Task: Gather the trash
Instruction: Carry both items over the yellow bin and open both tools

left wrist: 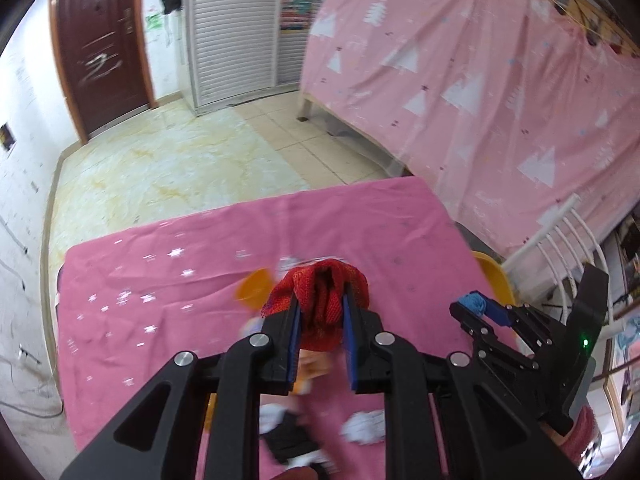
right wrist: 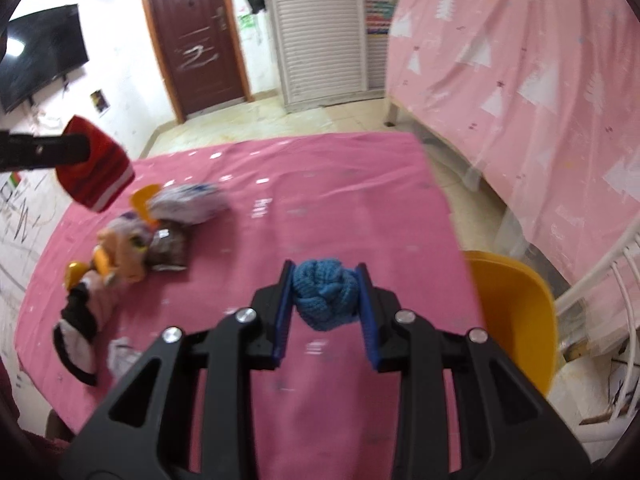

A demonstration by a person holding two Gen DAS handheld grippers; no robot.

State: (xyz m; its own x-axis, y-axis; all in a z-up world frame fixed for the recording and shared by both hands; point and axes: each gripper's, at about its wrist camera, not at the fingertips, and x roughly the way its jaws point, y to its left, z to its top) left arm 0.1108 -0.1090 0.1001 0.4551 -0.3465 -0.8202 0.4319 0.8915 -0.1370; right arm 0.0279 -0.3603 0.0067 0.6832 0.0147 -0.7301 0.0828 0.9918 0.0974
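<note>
My left gripper [left wrist: 322, 300] is shut on a red knitted bundle [left wrist: 325, 300] and holds it above the pink table. It also shows in the right wrist view at the far left, with the red bundle [right wrist: 96, 168]. My right gripper [right wrist: 325, 276] is shut on a blue knitted ball [right wrist: 325, 296] above the table's right half; the ball also shows in the left wrist view [left wrist: 474, 302]. A pile of trash lies on the table's left side: a crumpled white wrapper [right wrist: 186, 202], a dark packet [right wrist: 166, 248], a black and white item [right wrist: 78, 332] and a crumpled tissue [right wrist: 122, 354].
The table wears a pink cloth [right wrist: 320, 184]. A yellow chair [right wrist: 516, 312] stands at its right edge, with a white rack [right wrist: 616, 280] beyond. A pink curtain [right wrist: 520, 60] hangs on the right. A brown door [right wrist: 192, 36] and a white louvred cabinet [right wrist: 320, 28] stand behind.
</note>
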